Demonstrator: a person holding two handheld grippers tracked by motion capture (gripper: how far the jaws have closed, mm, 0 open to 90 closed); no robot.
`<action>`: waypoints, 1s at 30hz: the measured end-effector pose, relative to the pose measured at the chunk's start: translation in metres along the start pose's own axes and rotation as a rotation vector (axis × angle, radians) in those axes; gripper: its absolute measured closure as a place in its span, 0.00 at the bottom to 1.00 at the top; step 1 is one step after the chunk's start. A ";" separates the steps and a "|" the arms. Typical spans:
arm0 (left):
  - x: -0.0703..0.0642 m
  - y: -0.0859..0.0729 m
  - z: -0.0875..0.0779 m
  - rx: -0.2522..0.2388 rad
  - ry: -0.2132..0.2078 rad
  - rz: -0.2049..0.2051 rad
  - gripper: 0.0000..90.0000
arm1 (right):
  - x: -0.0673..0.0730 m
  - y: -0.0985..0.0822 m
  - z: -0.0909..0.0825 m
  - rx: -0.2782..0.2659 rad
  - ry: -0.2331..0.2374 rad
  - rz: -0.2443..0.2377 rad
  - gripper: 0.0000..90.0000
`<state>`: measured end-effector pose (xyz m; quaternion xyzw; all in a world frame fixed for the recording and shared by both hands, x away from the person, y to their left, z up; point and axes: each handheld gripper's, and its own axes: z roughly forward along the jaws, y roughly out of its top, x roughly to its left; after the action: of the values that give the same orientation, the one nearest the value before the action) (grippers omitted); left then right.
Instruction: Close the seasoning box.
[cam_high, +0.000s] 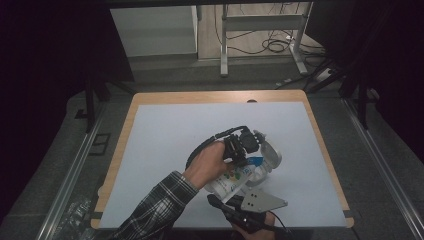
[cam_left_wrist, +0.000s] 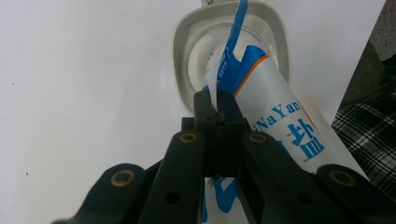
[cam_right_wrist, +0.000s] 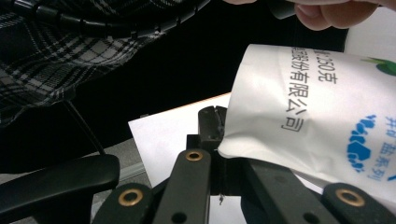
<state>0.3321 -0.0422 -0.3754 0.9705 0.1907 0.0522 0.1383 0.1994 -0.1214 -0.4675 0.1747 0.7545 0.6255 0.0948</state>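
Salt bag (cam_high: 235, 177) lies tilted between your hands, its torn top at the white container (cam_left_wrist: 184, 51) on the table (cam_high: 165, 135), with your left gripper (cam_left_wrist: 217, 109) clamped on its torn edge and your right gripper (cam_right_wrist: 215, 122) pinching its bottom corner.

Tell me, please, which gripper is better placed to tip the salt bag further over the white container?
Probably the right gripper: it is clamped on the bottom edge of the salt bag, so raising it would tilt the bag. The left gripper pinches the torn top over the white container, steadying the opening.
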 end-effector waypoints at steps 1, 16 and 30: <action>0.000 0.000 0.000 0.000 0.000 0.000 1.00 | 0.000 0.000 0.000 -0.001 0.000 -0.002 0.99; 0.000 0.000 0.000 0.006 0.001 -0.001 1.00 | 0.000 0.000 0.000 -0.004 0.002 -0.003 0.99; 0.000 0.000 -0.001 0.010 0.001 -0.003 1.00 | 0.001 0.000 -0.001 -0.011 -0.004 -0.009 0.99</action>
<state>0.3320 -0.0425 -0.3747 0.9708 0.1924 0.0516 0.1333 0.1987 -0.1218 -0.4669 0.1720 0.7516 0.6289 0.1002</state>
